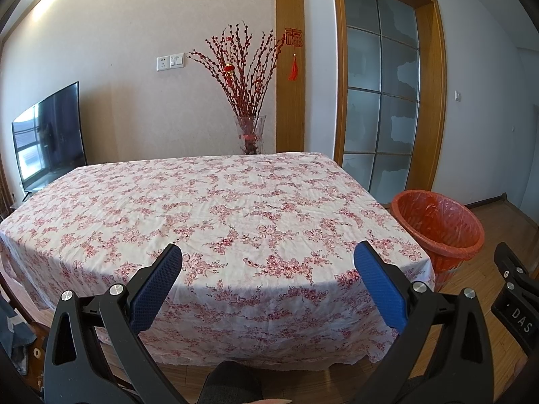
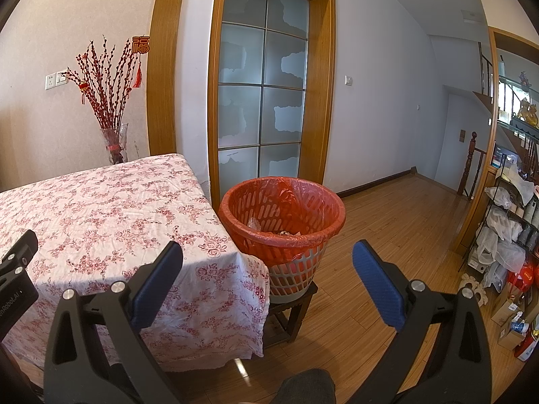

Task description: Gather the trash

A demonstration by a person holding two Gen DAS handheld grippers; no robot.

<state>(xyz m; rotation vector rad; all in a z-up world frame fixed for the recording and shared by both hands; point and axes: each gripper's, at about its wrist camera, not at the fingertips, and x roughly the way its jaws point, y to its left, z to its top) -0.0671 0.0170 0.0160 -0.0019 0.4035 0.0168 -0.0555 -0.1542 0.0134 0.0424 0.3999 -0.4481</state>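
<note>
Trash (image 2: 269, 229) is being seen only inside the red-lined bin (image 2: 283, 222) beside the bare floral-clothed bench (image 1: 209, 202), while the left gripper (image 1: 267, 262) and right gripper (image 2: 267, 262) are being held apart and empty, suggesting collection is nearly finished.

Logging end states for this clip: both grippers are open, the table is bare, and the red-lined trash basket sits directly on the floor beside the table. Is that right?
Not quite. The trash basket stands on a small dark wooden stool, not on the floor; the right wrist view shows it. The rest holds: the left gripper and right gripper are open, and nothing lies on the table.
</note>
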